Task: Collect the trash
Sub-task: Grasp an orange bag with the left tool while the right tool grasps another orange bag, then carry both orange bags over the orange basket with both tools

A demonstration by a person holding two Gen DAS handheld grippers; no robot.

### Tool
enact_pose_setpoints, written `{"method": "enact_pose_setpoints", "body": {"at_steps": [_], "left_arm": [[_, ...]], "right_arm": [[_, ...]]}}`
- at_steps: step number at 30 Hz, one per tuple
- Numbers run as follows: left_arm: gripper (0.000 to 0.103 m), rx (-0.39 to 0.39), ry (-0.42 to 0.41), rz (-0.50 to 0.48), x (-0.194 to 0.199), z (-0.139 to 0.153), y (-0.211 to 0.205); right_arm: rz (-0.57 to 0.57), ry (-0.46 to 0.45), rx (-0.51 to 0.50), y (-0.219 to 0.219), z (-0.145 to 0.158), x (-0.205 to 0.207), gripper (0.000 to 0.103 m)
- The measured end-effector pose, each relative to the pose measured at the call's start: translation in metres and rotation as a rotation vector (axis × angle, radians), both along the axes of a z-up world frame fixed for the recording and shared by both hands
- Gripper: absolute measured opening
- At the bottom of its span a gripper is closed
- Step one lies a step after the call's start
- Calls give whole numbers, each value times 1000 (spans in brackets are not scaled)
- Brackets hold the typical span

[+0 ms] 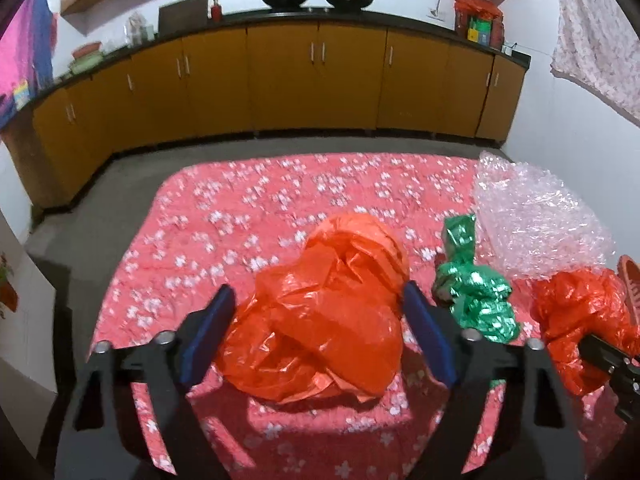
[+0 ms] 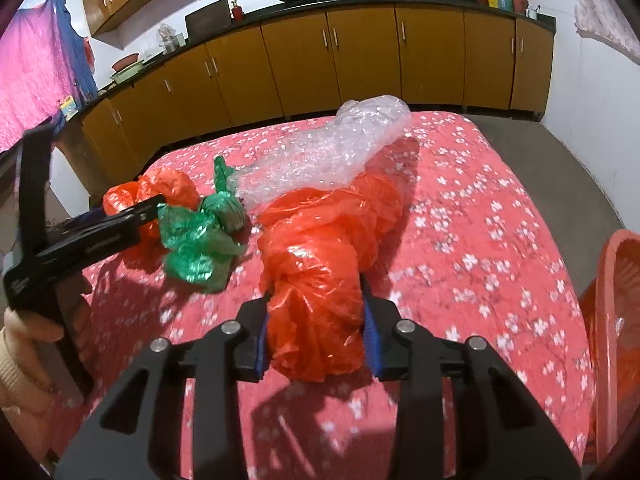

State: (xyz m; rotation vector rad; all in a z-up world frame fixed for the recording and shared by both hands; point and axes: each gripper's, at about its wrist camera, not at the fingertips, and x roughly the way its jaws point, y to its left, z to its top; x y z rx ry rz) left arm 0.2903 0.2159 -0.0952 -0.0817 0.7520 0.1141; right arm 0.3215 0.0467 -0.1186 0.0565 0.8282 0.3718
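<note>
Crumpled trash lies on a pink flowered bedspread (image 1: 240, 216). My left gripper (image 1: 318, 308) is open, its blue pads on either side of an orange plastic bag (image 1: 324, 320) without squeezing it; the same bag shows at the left of the right wrist view (image 2: 168, 188). My right gripper (image 2: 314, 328) is shut on a second orange plastic bag (image 2: 320, 280), also seen at the right of the left wrist view (image 1: 576, 316). Between the two bags lies a green foil wrapper (image 1: 472, 292) (image 2: 196, 240). Behind it lies clear bubble wrap (image 1: 536, 220) (image 2: 320, 152).
An orange plastic basket (image 2: 612, 320) stands at the bed's right edge, its rim showing in the left wrist view (image 1: 630, 280). Yellow kitchen cabinets (image 1: 320, 76) line the far wall beyond a strip of grey floor (image 1: 120, 176).
</note>
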Motion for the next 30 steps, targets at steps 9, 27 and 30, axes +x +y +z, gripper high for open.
{"method": "enact_pose_setpoints", "body": {"at_steps": [9, 27, 30], "left_arm": [[34, 2, -34, -34, -22, 5, -4], [23, -45, -171, -173, -81, 72, -67], [23, -68, -185, -226, -85, 79, -92]], "right_arm": [[-4, -14, -7, -16, 8, -27, 36], [-144, -115, 4, -99, 54, -83, 35], [-181, -126, 4, -116, 59, -89, 35]]}}
